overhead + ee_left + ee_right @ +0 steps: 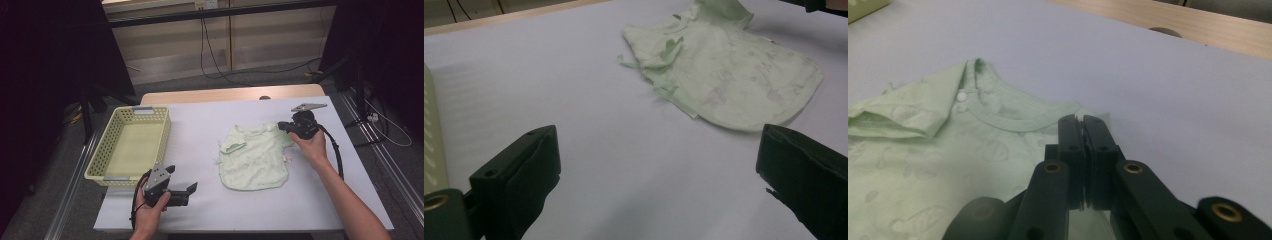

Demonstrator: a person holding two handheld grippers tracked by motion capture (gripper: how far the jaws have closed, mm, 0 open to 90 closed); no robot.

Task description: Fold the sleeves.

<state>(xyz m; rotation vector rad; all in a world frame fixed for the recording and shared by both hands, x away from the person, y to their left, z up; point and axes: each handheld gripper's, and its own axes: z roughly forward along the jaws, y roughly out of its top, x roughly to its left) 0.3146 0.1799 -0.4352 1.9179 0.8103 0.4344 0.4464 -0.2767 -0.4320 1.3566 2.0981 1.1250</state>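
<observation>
Pale green shirt pinched at its edge

Green shirt (255, 156) lying flat at centre right of the high view, on the white table (200, 130). Right gripper (286, 126) clamped on its upper right sleeve edge. Left gripper (181, 184) wide apart at lower left, holding nothing, near the yellow basket (131, 144)

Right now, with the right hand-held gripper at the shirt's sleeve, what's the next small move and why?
Probably draw the right hand-held gripper across toward the folded sleeve, folding the pale green baby shirt over itself. Its jaws stand shut at the shirt's right sleeve edge; whether cloth is pinched I cannot tell. The left hand-held gripper rests open, away from the shirt.
</observation>
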